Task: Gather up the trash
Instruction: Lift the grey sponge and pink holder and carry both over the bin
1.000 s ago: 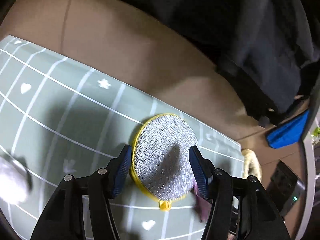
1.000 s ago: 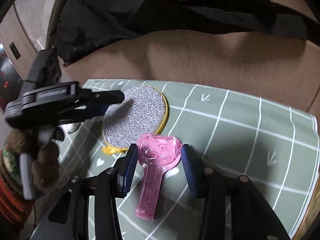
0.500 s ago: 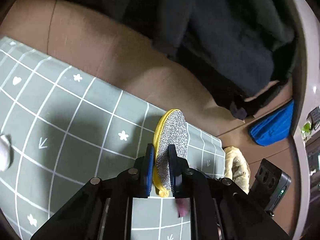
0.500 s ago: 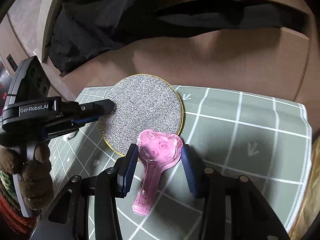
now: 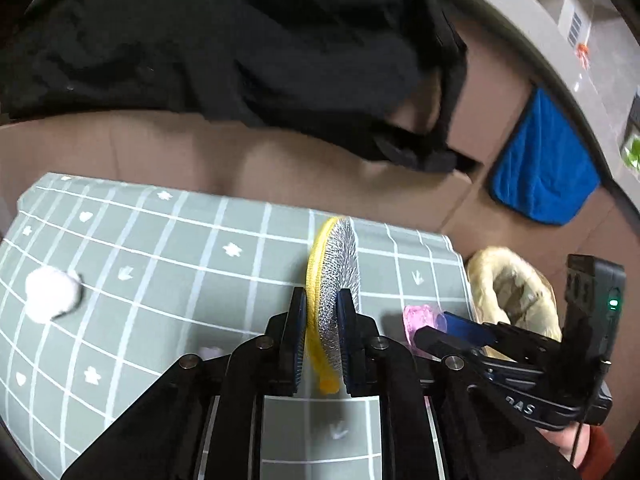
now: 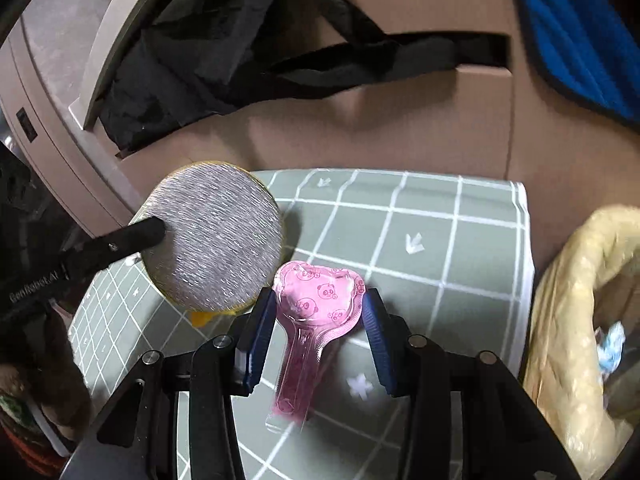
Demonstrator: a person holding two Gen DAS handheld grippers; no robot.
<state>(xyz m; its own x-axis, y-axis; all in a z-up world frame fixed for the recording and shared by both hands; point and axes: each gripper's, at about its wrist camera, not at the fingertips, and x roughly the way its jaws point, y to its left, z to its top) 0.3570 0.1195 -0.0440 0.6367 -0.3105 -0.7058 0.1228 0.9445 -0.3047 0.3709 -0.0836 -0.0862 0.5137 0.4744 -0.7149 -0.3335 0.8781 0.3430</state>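
A round scouring pad (image 5: 336, 264), silver mesh with a yellow rim, stands on edge between the pads of my left gripper (image 5: 320, 300). The jaws are opening slightly but still press on it. In the right wrist view the scouring pad (image 6: 216, 236) hangs above the green checked mat (image 6: 440, 240), with the left gripper's finger (image 6: 136, 236) across it. My right gripper (image 6: 318, 300) is shut on a pink heart-shaped plastic wrapper (image 6: 316, 292) printed with pandas, its stem hanging toward me. That wrapper (image 5: 420, 318) also shows at the right in the left wrist view.
A crumpled white tissue ball (image 5: 52, 294) lies on the mat's (image 5: 160, 260) left side. A beige bag (image 6: 572, 320) stands open off the mat's right edge, with scraps inside. Black clothing (image 5: 240, 40) and a blue cloth (image 5: 544, 164) lie on the brown sofa behind.
My left gripper closed on the scouring pad, lifted it off the mat and turned it on edge. My right gripper carried the pink wrapper rightward toward the mat's edge and the bag.
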